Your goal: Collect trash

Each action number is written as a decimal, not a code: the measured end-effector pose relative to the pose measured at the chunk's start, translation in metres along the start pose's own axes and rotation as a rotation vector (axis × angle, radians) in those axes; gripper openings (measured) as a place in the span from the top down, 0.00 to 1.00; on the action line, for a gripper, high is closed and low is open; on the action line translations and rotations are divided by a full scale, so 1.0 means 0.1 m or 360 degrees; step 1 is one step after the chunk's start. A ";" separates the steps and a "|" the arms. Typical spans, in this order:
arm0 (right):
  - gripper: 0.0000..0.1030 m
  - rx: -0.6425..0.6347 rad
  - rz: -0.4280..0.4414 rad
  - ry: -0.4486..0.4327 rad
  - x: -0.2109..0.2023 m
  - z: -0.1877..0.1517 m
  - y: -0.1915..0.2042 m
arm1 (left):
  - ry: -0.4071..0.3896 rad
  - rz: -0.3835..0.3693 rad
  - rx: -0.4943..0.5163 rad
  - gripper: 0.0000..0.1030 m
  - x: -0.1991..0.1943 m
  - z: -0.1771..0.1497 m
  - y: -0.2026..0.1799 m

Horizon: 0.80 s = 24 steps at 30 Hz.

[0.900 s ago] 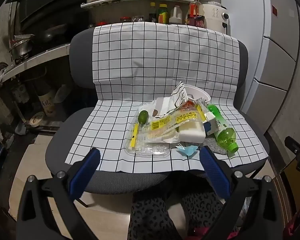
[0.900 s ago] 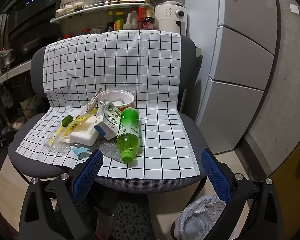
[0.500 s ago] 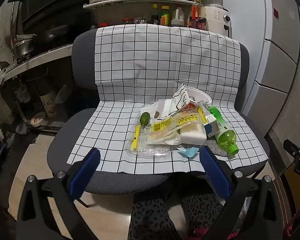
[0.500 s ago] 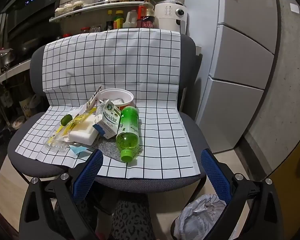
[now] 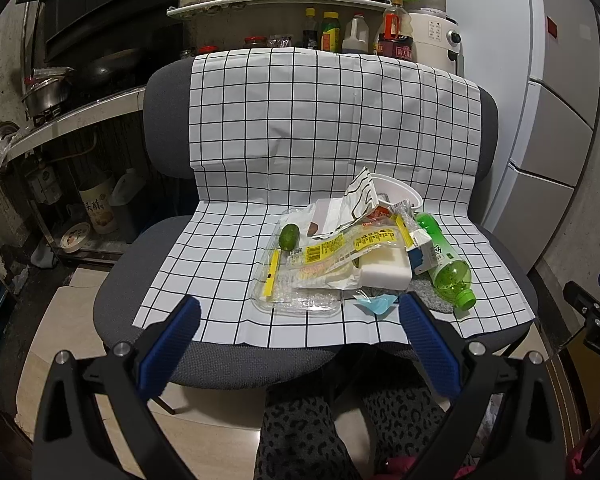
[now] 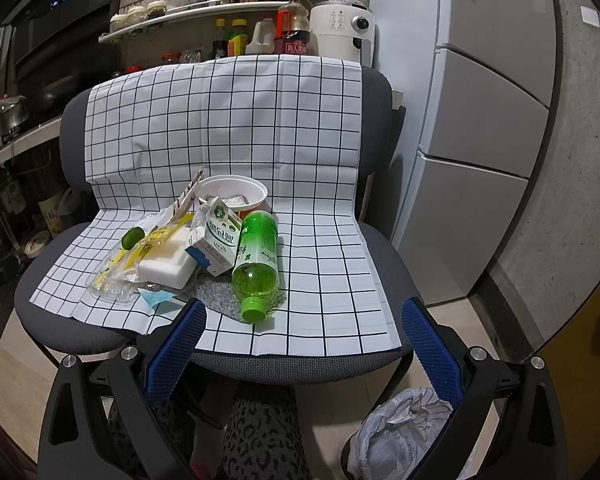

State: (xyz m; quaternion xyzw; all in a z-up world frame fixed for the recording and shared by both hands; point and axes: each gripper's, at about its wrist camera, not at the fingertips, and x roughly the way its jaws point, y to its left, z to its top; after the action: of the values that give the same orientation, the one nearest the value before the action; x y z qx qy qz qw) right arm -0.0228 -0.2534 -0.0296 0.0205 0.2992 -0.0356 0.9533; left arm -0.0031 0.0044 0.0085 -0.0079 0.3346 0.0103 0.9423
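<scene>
A heap of trash lies on a grid-patterned cloth [image 5: 228,256] over a grey chair seat. In it are a green plastic bottle [image 6: 257,258] on its side, a milk carton [image 6: 217,236], a white foam block [image 6: 167,266], a white bowl [image 6: 233,191], a lime [image 5: 289,236], yellow wrappers [image 5: 340,250] on a clear tray [image 5: 296,300], and a blue mask [image 5: 374,304]. My left gripper [image 5: 300,316] hangs open in front of the seat edge, short of the tray. My right gripper [image 6: 304,314] is open too, just in front of the bottle's cap. Neither holds anything.
A bin lined with a white bag [image 6: 396,440] stands on the floor at the lower right. A person's patterned legs [image 6: 256,436] are under the chair front. A fridge [image 6: 484,112] is to the right, a kitchen counter and shelf with bottles [image 5: 332,32] behind.
Both views have pulled back and risen slightly, so the trash heap sits a bit lower and farther in frame. Nothing on the chair has moved; both grippers stay open.
</scene>
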 end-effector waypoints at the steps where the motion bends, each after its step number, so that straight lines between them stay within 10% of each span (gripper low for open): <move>1: 0.06 0.0000 0.0000 0.0001 0.00 -0.01 0.00 | 0.0000 -0.0001 -0.0001 0.06 0.00 0.00 0.00; 24: 0.06 0.0004 -0.0016 0.0004 0.02 -0.05 0.00 | -0.0007 0.0014 -0.0023 0.06 -0.01 0.00 0.04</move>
State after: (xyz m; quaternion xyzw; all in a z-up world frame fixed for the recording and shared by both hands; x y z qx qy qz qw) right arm -0.0239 -0.2533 -0.0353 0.0203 0.3005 -0.0409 0.9527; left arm -0.0041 0.0080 0.0097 -0.0131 0.3327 0.0170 0.9428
